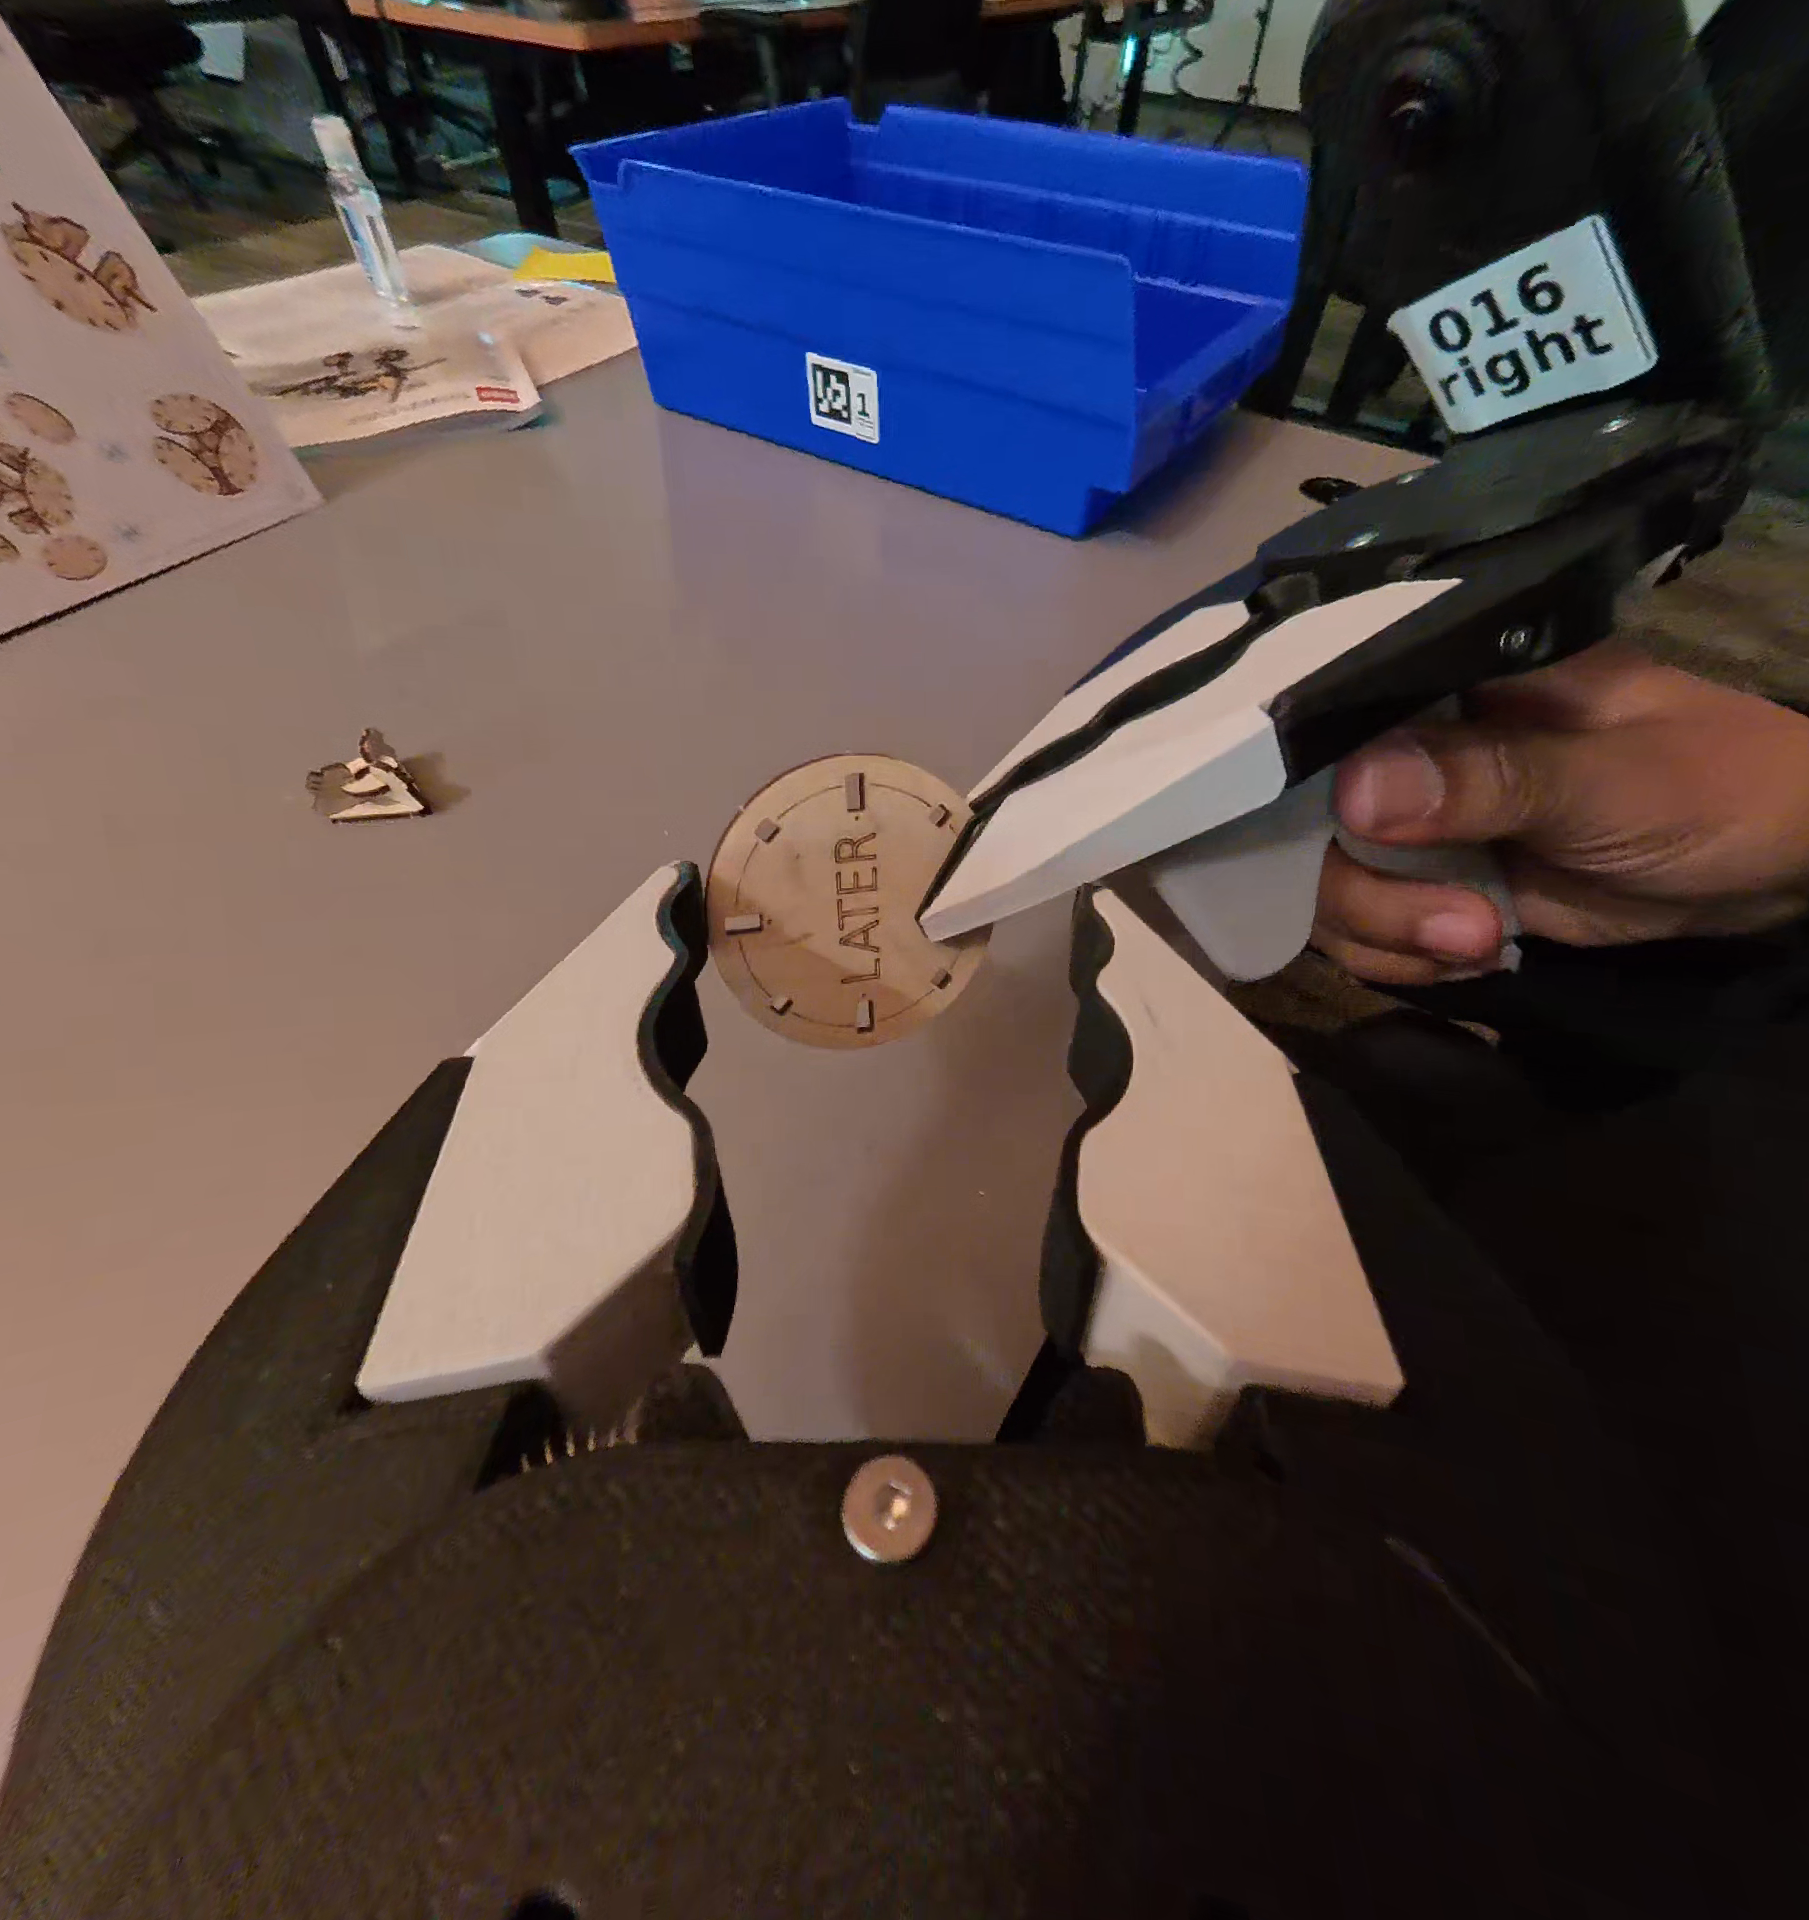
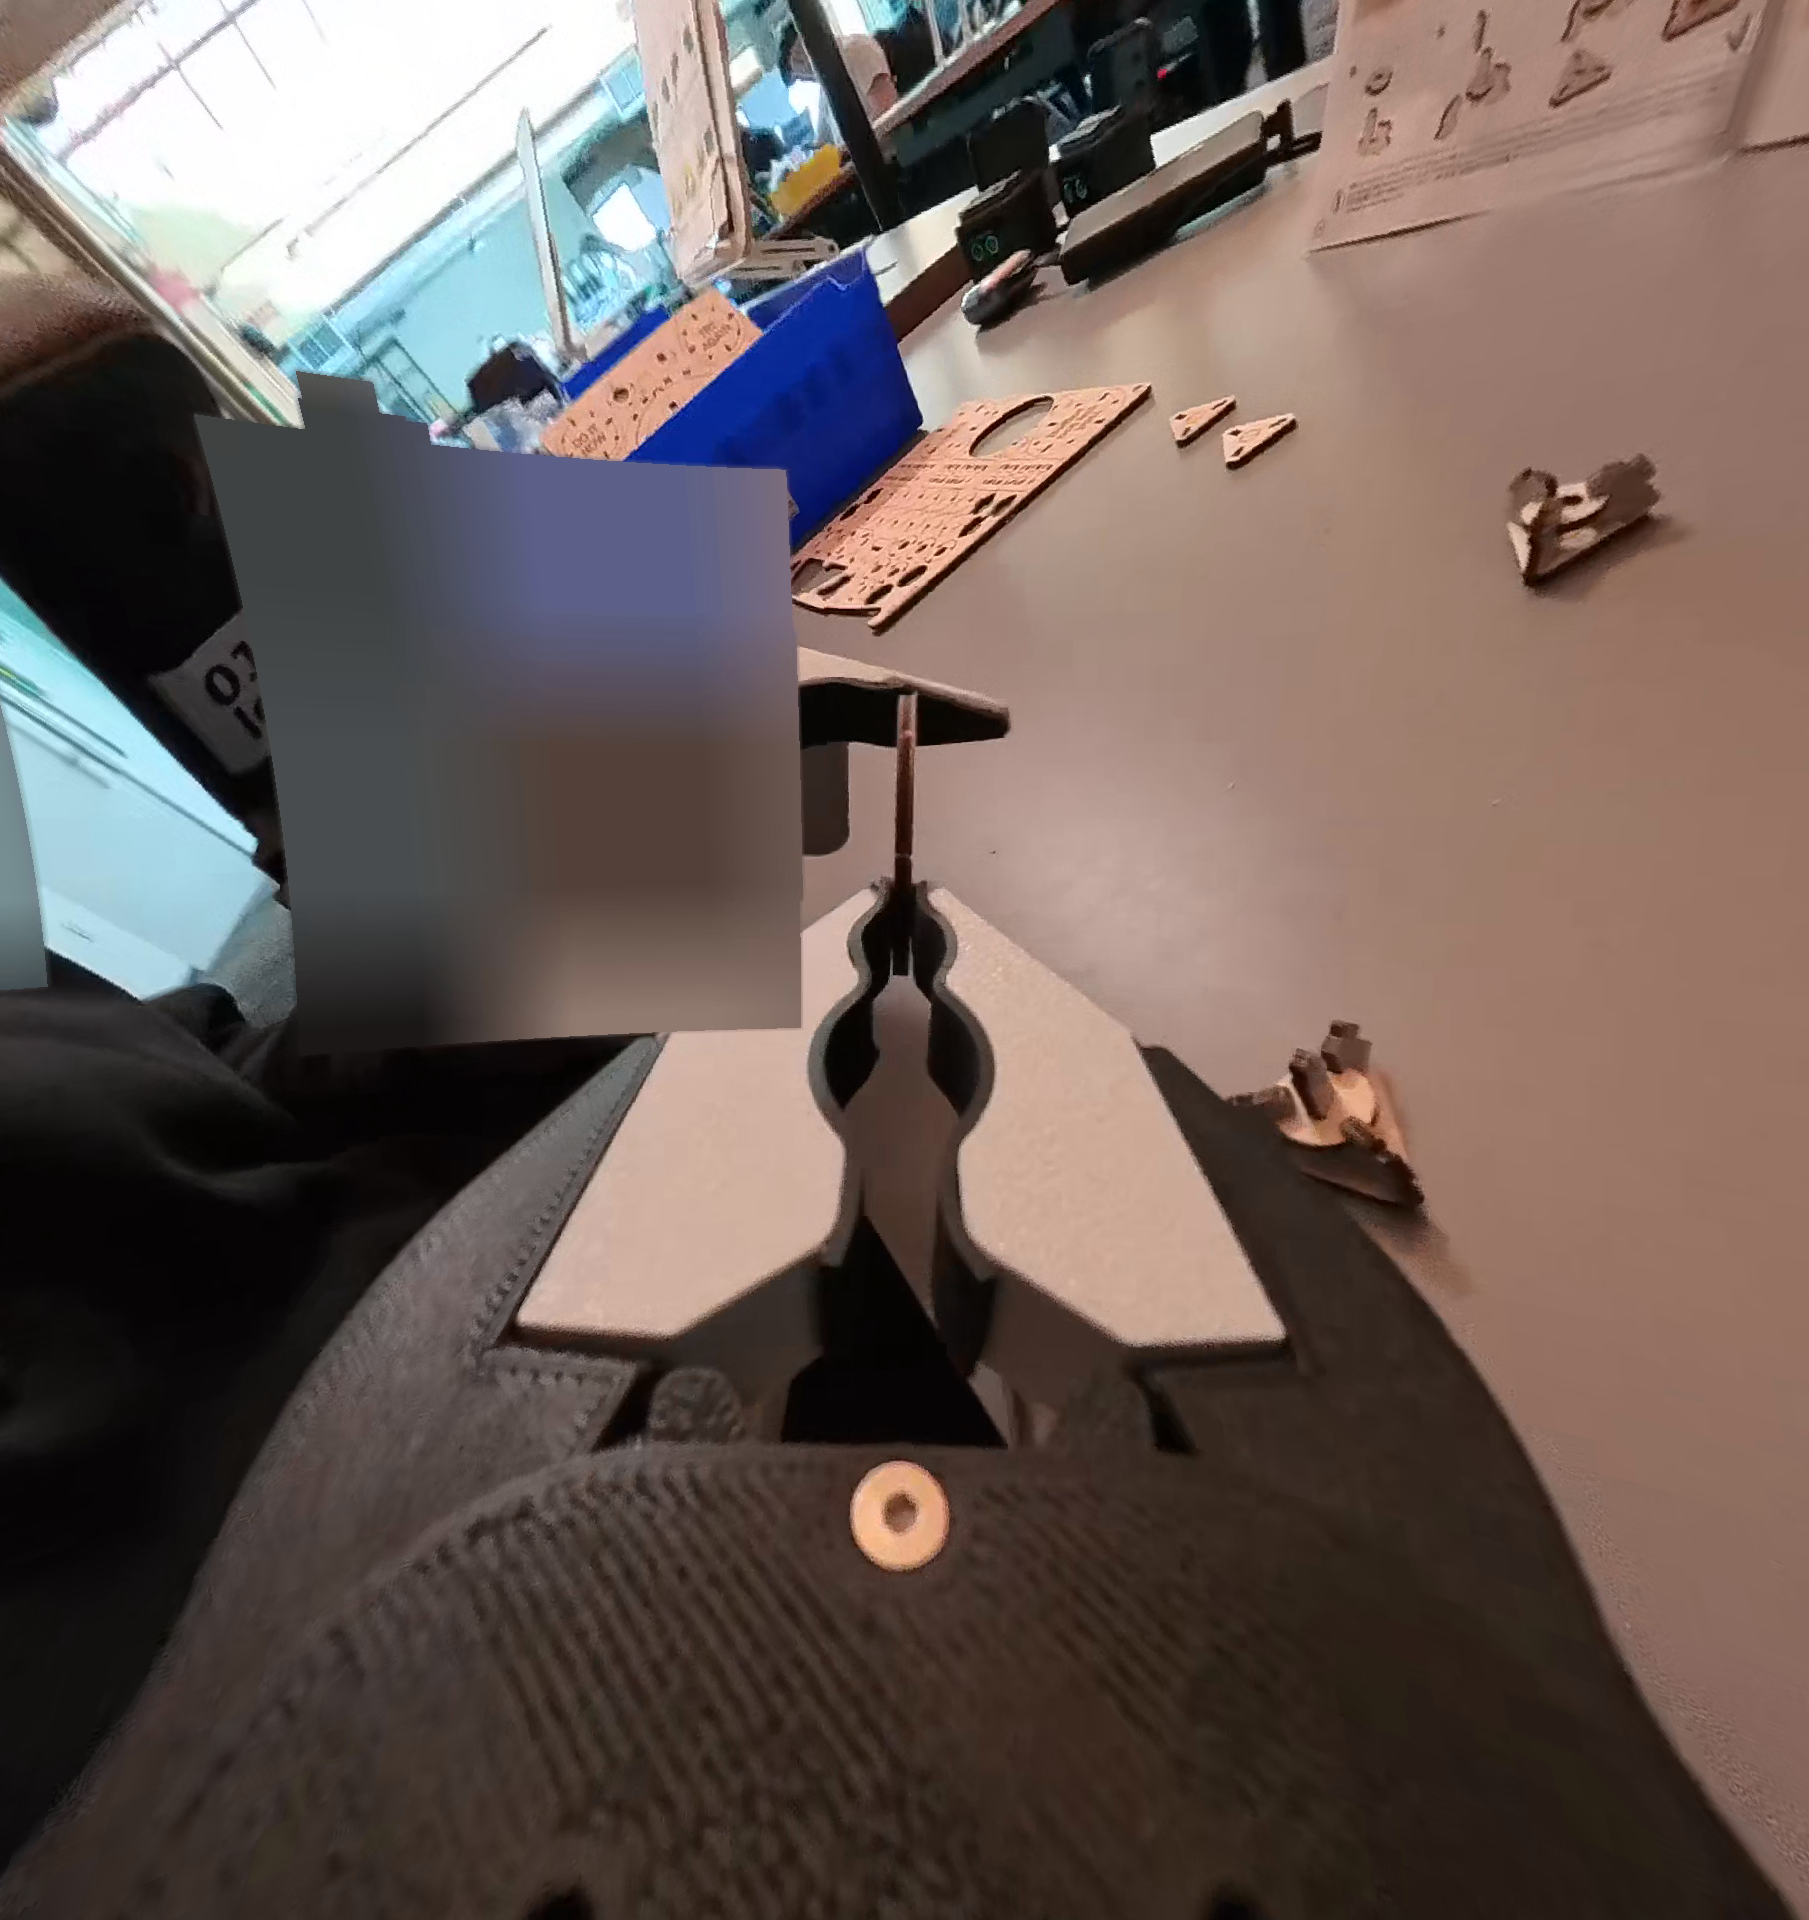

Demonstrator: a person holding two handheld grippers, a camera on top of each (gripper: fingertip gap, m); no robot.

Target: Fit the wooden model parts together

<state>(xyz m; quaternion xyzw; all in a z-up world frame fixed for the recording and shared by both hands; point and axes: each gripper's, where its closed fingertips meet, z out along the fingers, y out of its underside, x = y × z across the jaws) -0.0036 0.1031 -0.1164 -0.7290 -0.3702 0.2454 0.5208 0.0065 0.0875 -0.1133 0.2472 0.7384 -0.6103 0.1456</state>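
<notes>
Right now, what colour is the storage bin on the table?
Bright blue bin, clearest in the left wrist view.

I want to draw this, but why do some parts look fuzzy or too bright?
Left wrist view: dim and warm, the wooden disc sharp, the far patterned sheet smeared, edges bent by the wide lens. Right wrist view: the windows are glaringly washed out, and the small wooden assembly near the edge is blurred.

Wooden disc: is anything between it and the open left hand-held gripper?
Nothing visible. The wooden disc, pinched at its edge by the right hand-held gripper, hangs just beyond the left hand-held gripper, beside its left fingertip; only bare table shows between.
</notes>
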